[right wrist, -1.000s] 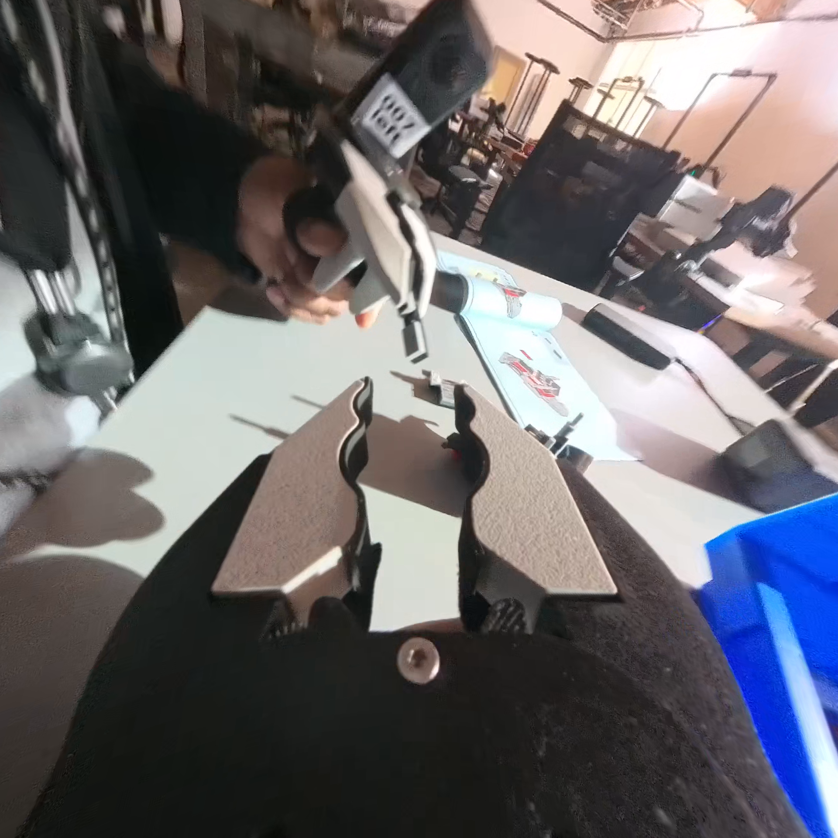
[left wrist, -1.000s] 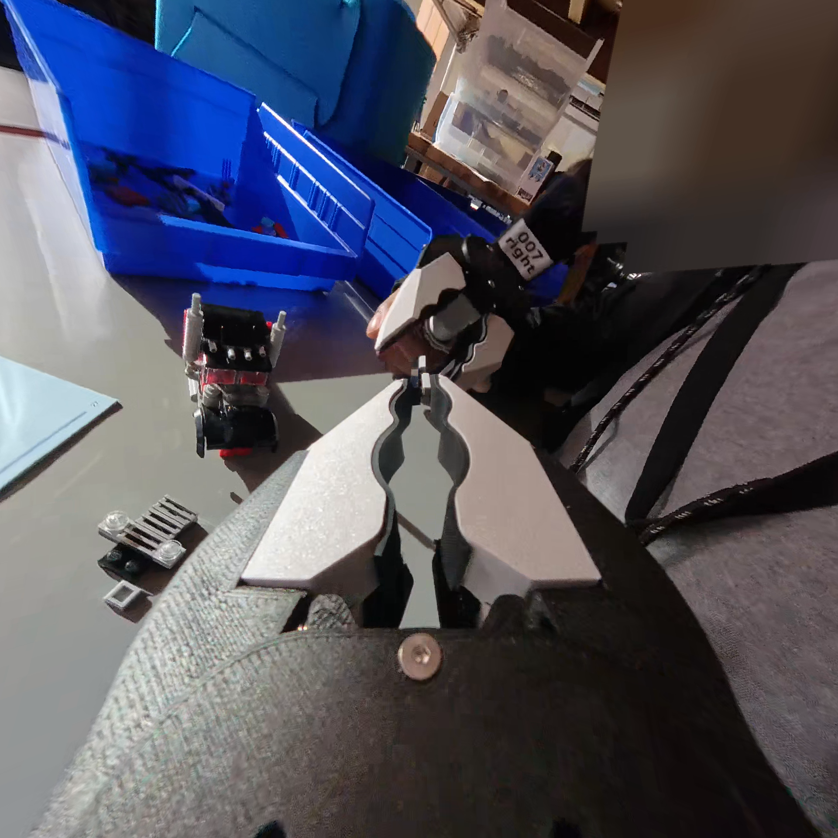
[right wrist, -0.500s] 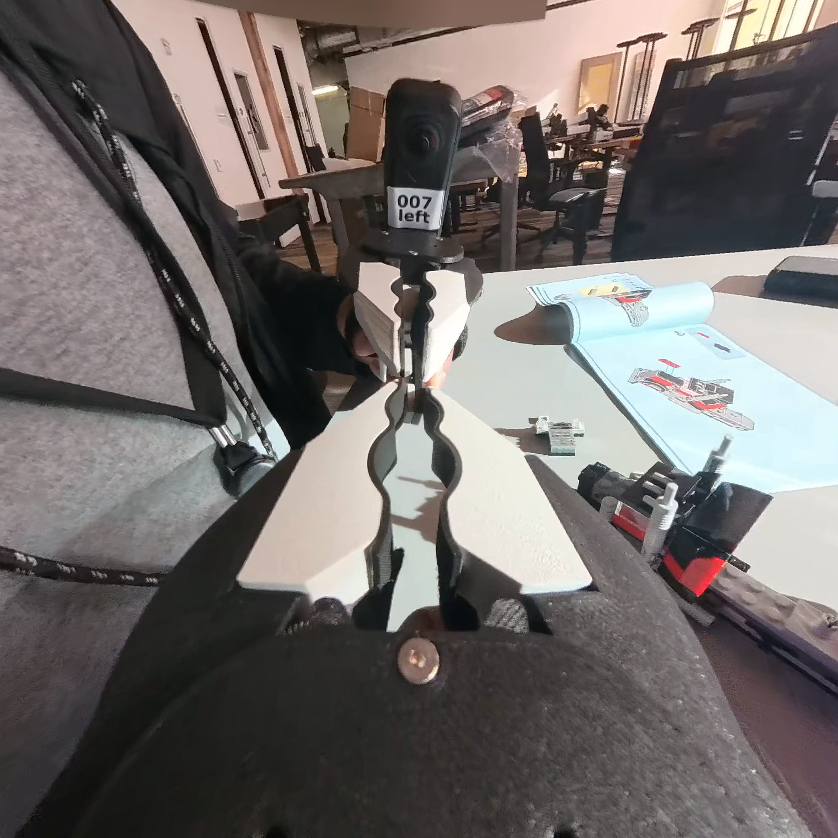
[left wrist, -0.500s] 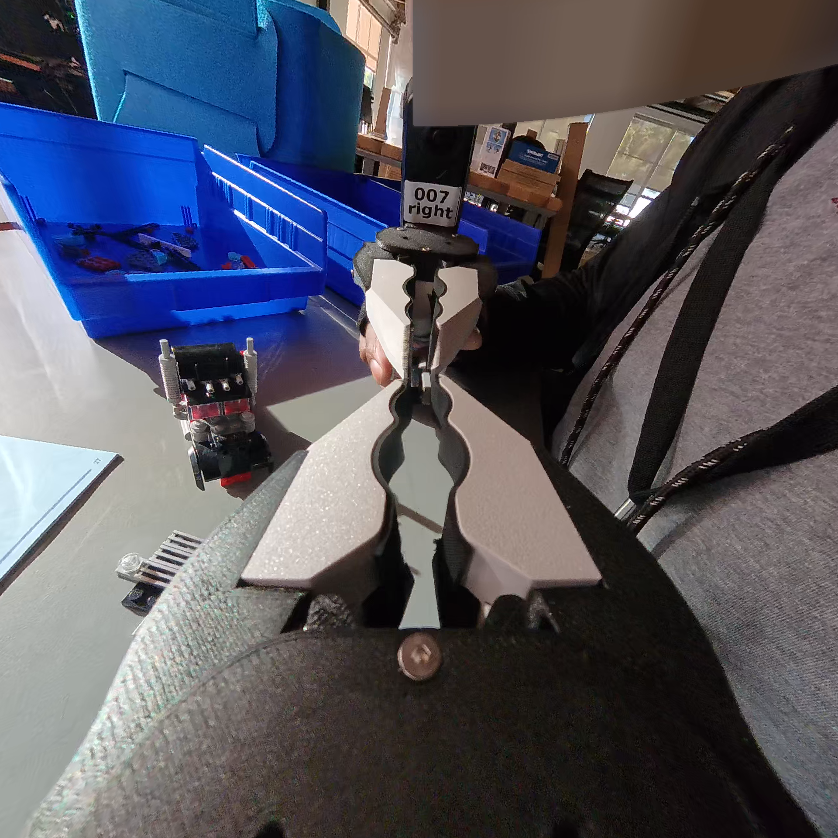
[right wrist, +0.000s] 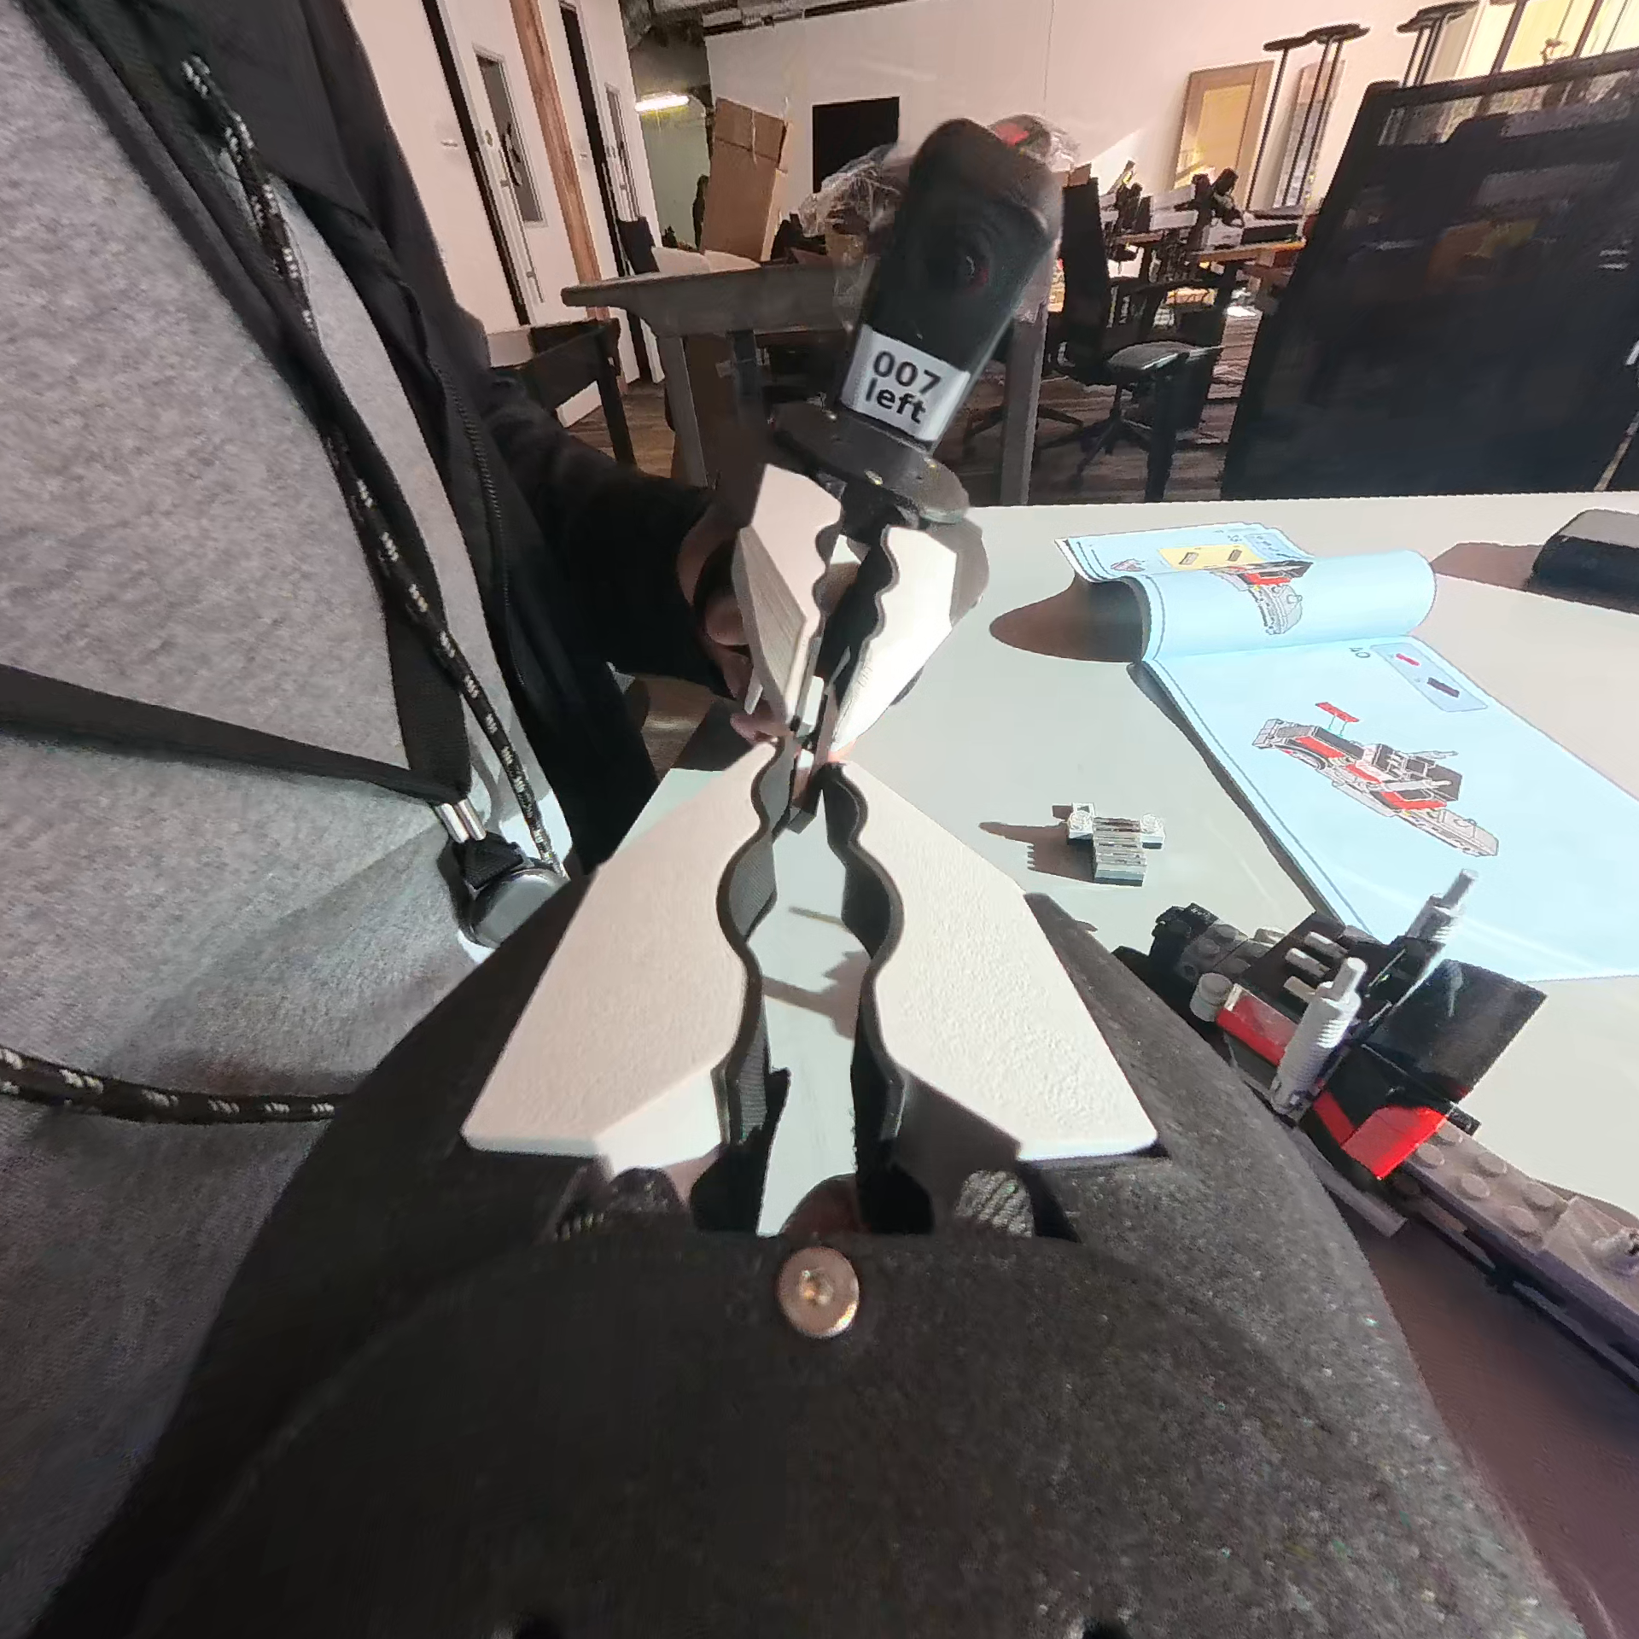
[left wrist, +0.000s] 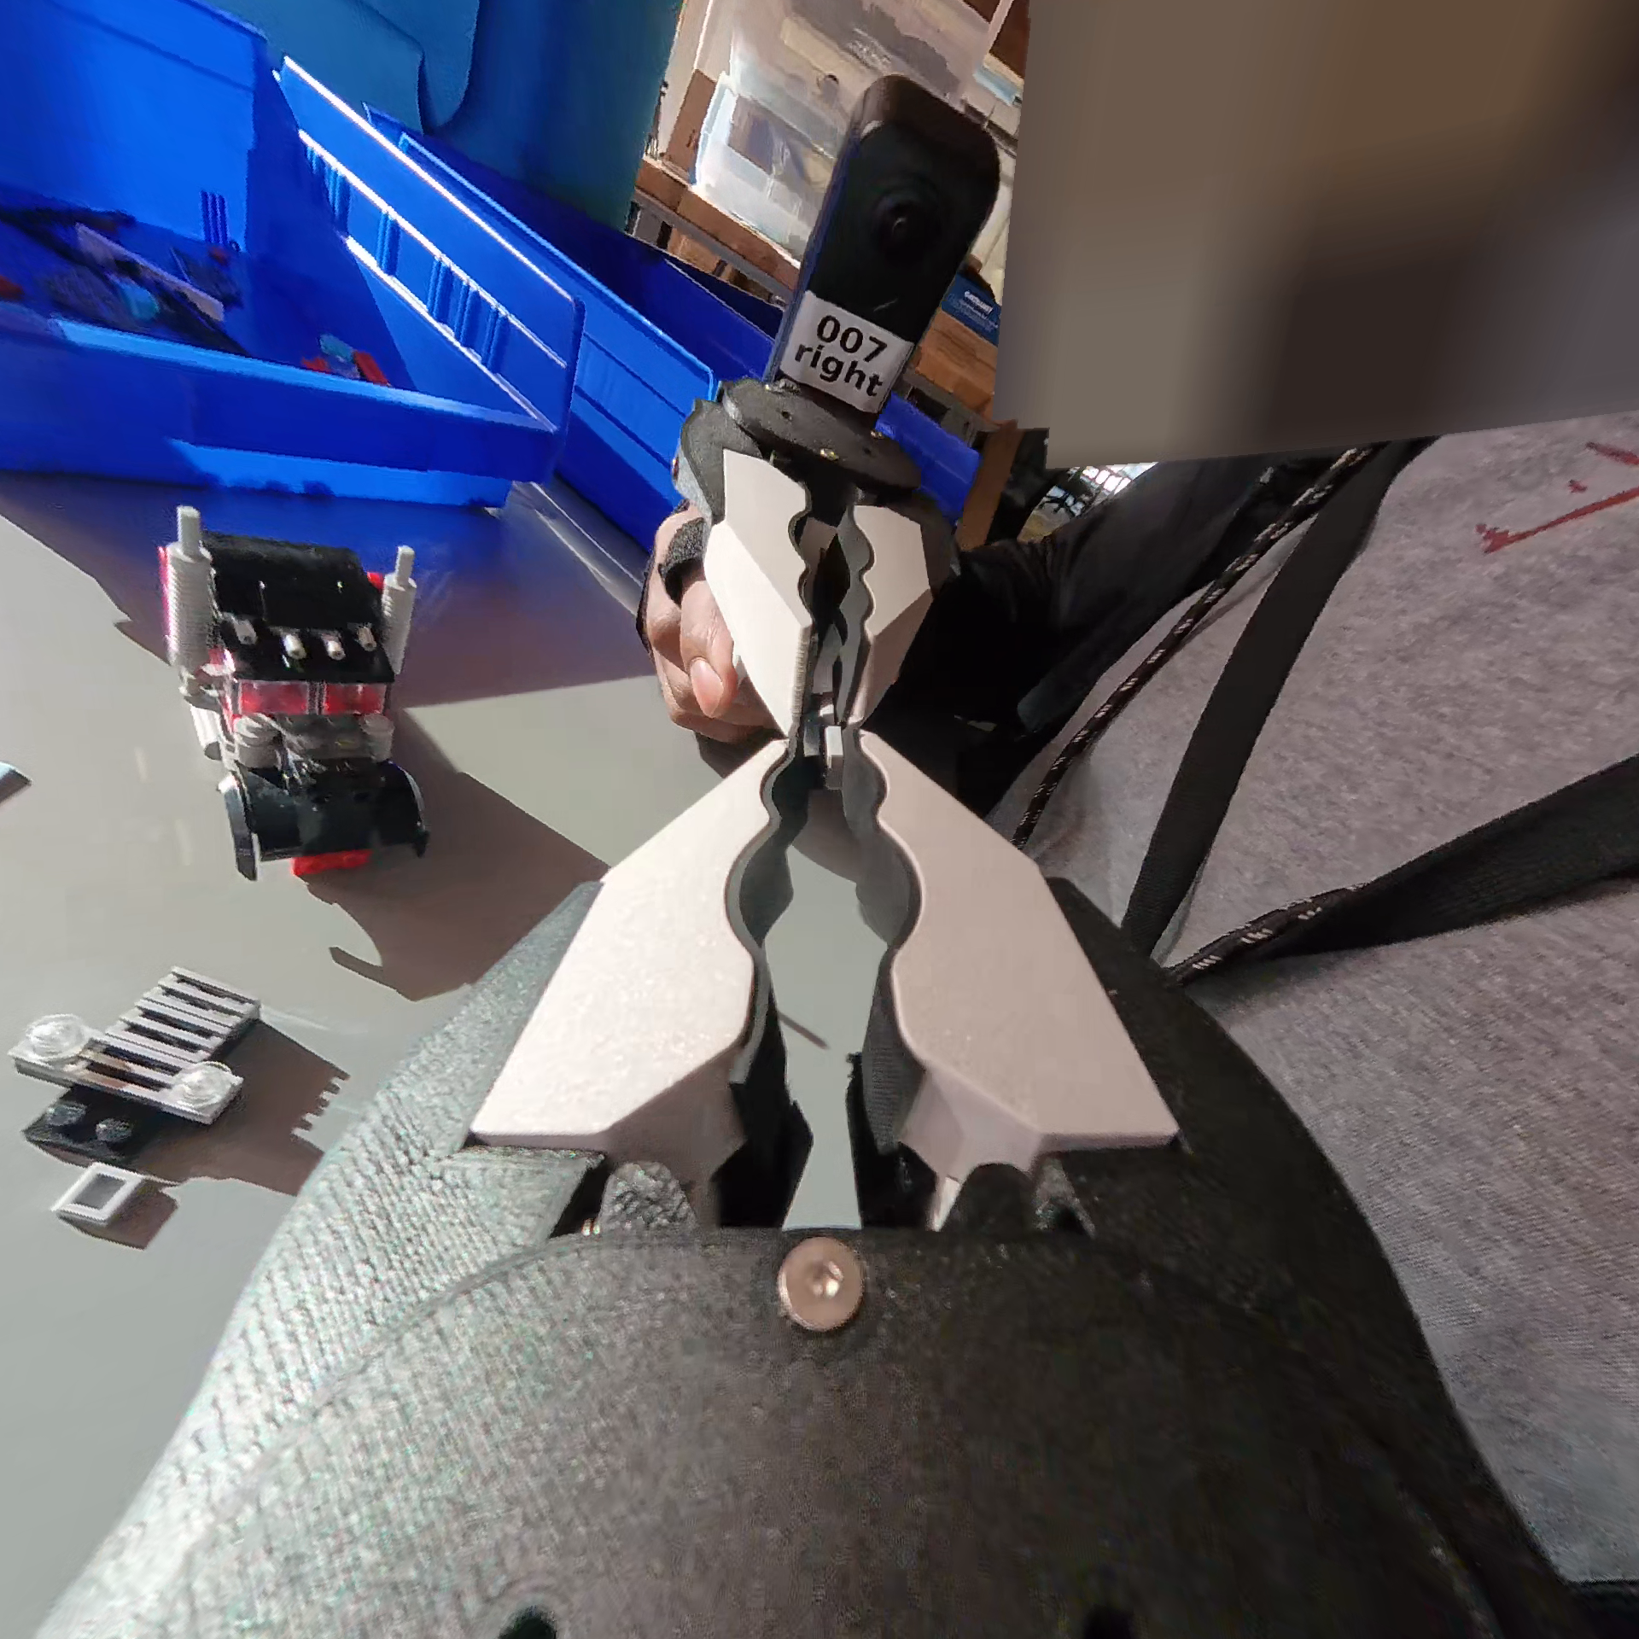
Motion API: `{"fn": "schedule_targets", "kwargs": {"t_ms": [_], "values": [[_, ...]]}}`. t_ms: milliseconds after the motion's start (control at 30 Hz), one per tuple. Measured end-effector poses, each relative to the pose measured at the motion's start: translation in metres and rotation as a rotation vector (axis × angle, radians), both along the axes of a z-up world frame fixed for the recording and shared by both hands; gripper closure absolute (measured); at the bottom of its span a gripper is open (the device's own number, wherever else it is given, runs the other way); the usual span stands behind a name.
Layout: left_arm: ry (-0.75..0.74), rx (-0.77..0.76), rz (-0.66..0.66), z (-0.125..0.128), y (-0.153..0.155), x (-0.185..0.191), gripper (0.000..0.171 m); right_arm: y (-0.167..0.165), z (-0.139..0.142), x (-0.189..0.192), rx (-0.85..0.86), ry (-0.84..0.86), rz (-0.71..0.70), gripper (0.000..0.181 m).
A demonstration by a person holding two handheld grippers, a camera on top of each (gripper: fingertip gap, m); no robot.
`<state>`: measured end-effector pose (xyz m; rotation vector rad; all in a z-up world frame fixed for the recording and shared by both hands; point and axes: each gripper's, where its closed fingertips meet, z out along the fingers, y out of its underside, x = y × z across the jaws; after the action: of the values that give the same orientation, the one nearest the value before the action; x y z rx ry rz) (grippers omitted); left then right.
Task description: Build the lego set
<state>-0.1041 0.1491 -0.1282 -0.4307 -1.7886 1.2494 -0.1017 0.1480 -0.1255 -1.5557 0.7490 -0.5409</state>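
My left gripper (left wrist: 820, 764) and my right gripper (right wrist: 798, 789) meet tip to tip in the air over the table's near edge. Both are shut on one small grey and black lego piece (left wrist: 832, 743) held between them; it also shows in the right wrist view (right wrist: 803, 764). The right gripper (left wrist: 820, 701) faces me in the left wrist view, and the left gripper (right wrist: 803, 720) faces me in the right wrist view. The partly built black and red truck (left wrist: 293, 709) stands on the table; it also shows in the right wrist view (right wrist: 1330, 1020).
A grey grille sub-assembly (left wrist: 133, 1046) and a small grey tile (left wrist: 102, 1193) lie on the table (left wrist: 133, 1419). Blue bins (left wrist: 355, 426) with loose parts stand behind the truck. An open instruction booklet (right wrist: 1330, 709) lies beyond the grille (right wrist: 1113, 838). A person's torso is close behind the grippers. The tips of both grippers are at nearly the same place. The small grey tile (left wrist: 102, 1193) is about equally far from each gripper, around 15 centimeters. It is also in sight in the right wrist view (right wrist: 1081, 808).
One second ago my right gripper was open and apart from the left one. It has since closed on the piece in the left gripper. Both grippers have tilted slightly since half a second ago.
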Motion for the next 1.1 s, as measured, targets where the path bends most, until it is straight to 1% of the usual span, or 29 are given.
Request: {"fn": "schedule_targets", "kwargs": {"t_ms": [167, 333, 367, 433, 467, 567, 667, 767, 833, 900, 1000, 1100], "values": [[0.147, 0.093, -0.003, 0.0, -0.002, 0.001, 0.162, -0.003, 0.001, 0.001, -0.011, -0.014, -0.026, 0.173], [0.257, 0.13, 0.063, 0.006, -0.01, 0.01, 0.158, -0.012, 0.003, 0.009, 0.041, 0.001, -0.101, 0.174], [0.285, 0.134, 0.074, 0.008, -0.011, 0.012, 0.154, -0.015, 0.003, 0.011, 0.047, 0.003, -0.127, 0.174], [0.339, 0.165, 0.125, 0.006, -0.017, 0.02, 0.131, -0.022, 0.004, 0.015, 0.053, 0.0, -0.188, 0.174], [0.374, 0.177, 0.149, 0.006, -0.019, 0.024, 0.127, -0.026, 0.005, 0.016, 0.056, -0.004, -0.22, 0.174], [0.485, 0.184, 0.205, 0.01, -0.024, 0.032, 0.132, -0.032, 0.007, 0.021, 0.097, 0.004, -0.288, 0.174], [0.493, 0.157, 0.269, 0.011, -0.029, 0.037, 0.135, -0.036, 0.009, 0.026, 0.198, 0.037, -0.35, 0.174], [0.501, 0.129, 0.331, 0.012, -0.037, 0.04, 0.138, -0.04, 0.016, 0.03, 0.386, 0.063, -0.41, 0.174], [0.557, 0.118, 0.367, 0.015, -0.042, 0.043, 0.144, -0.045, 0.02, 0.033, 0.531, 0.077, -0.448, 0.174], [0.642, 0.094, 0.389, 0.021, -0.045, 0.046, 0.149, -0.046, 0.023, 0.036, 0.636, 0.072, -0.473, 0.175], [0.737, 0.069, 0.405, 0.026, -0.047, 0.051, 0.155, -0.046, 0.021, 0.041, 0.699, 0.065, -0.501, 0.175], [0.762, 0.049, 0.401, 0.028, -0.046, 0.052, 0.157, -0.046, 0.022, 0.043, 0.678, 0.041, -0.528, 0.175]]}}
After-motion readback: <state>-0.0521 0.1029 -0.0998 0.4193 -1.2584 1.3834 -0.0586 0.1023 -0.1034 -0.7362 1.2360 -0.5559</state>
